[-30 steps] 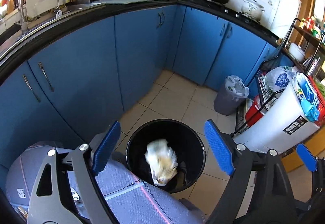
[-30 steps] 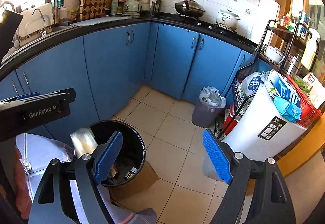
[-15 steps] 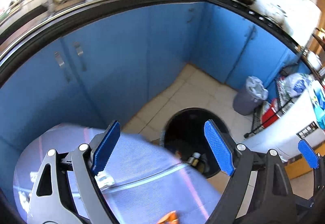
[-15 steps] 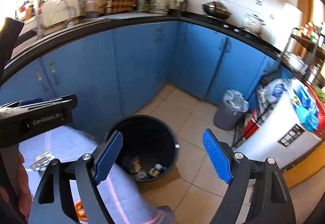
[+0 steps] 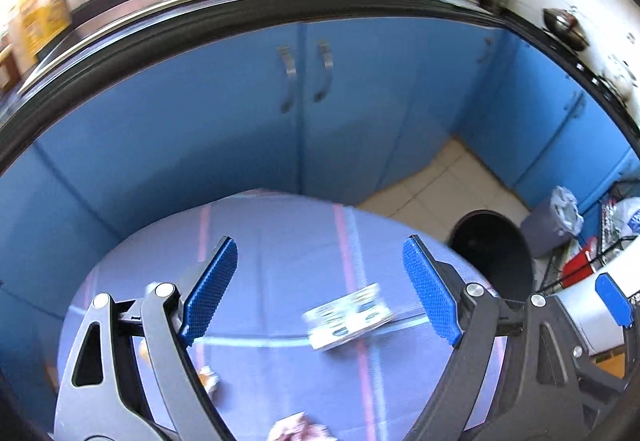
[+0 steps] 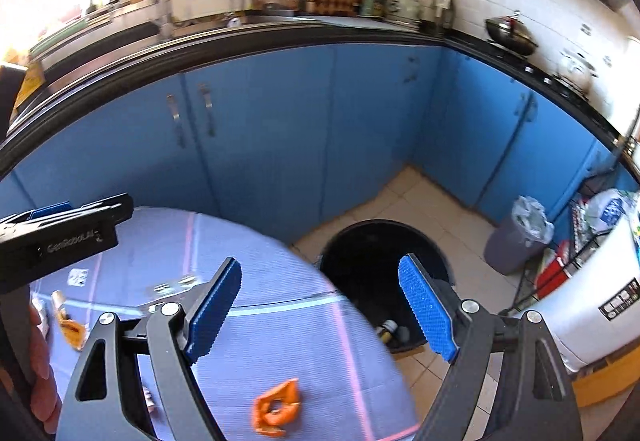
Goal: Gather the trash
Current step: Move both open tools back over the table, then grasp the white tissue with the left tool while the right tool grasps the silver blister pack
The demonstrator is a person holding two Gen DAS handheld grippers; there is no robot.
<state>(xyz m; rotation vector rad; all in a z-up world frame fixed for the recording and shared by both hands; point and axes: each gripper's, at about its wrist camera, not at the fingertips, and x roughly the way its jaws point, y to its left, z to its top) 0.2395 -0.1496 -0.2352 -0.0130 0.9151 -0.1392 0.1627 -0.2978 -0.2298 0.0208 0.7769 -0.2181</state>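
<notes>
My left gripper [image 5: 320, 289] — jaws wide, holding nothing — hangs over a printed packet [image 5: 350, 317] on the purple tablecloth [image 5: 280, 241]. My right gripper [image 6: 320, 309], equally spread, holds nothing; orange scrap [image 6: 278, 407] below, black bin [image 6: 372, 265] beyond.

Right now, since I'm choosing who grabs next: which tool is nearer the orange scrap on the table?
Right. The right tool hangs open over the orange scrap, which lies between its fingers; the left tool sits off to the scrap's left.
</notes>
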